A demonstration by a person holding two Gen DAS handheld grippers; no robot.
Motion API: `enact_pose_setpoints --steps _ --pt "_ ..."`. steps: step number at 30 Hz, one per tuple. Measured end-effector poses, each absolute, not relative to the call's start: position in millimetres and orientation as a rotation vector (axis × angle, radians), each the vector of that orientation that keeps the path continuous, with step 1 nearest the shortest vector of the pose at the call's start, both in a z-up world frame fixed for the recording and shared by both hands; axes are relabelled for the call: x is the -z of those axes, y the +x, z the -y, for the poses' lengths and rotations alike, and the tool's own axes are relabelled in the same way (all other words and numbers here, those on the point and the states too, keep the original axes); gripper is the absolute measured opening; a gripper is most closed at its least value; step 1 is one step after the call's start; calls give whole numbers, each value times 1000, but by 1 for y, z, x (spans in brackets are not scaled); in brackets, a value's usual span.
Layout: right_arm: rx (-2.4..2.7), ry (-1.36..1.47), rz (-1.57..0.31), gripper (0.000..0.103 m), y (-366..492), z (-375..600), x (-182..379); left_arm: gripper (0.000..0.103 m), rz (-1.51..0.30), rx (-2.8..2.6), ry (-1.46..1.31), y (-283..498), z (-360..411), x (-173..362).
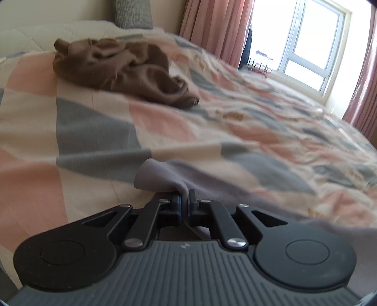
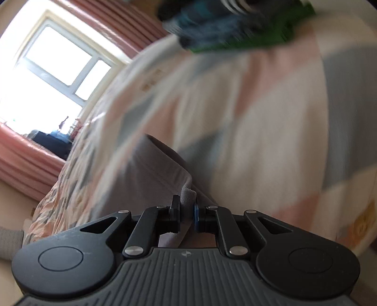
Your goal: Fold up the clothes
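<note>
I have the left gripper [image 1: 185, 200] pinching a fold of the grey garment [image 1: 160, 175] between its pads, and the right gripper [image 2: 187, 207] pressed onto another bunched edge of the same grey cloth [image 2: 150, 179], which lies on the patchwork bedspread [image 1: 94, 122] near the bed's near edge. My worry is the hold itself: each bite looks small and takes only a rolled lip of fabric, so if I pull the two grippers apart too briskly one side could slip free and the piece would sag unevenly. The right wrist view is smeared with blur, so I cannot judge how much cloth hangs below. A crumpled brown garment [image 1: 122, 70] sits well apart toward the far side, and a dark blue and green pile [image 2: 235, 21] lies further up the bedspread; sweeping the grey cloth wide could drag into either.
</note>
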State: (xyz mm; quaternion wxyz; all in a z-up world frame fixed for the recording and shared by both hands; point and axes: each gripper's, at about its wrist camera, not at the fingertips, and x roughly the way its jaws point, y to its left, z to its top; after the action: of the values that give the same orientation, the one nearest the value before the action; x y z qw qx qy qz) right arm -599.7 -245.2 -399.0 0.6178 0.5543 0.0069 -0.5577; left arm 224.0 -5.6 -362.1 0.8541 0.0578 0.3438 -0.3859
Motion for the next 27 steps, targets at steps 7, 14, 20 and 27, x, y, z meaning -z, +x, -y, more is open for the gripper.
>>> enact_pose_setpoints --steps 7,14,20,27 --pt "1230 1207 131 11 -606 231 371 3 -670 824 58 232 7 335" --pt "1305 1184 -28 13 -596 243 401 4 -682 823 162 220 6 358" --pt "1417 1068 -30 75 -590 224 371 16 -737 815 94 234 -16 355" --pt "1435 967 16 75 -569 191 354 24 -893 805 -140 259 -60 342"
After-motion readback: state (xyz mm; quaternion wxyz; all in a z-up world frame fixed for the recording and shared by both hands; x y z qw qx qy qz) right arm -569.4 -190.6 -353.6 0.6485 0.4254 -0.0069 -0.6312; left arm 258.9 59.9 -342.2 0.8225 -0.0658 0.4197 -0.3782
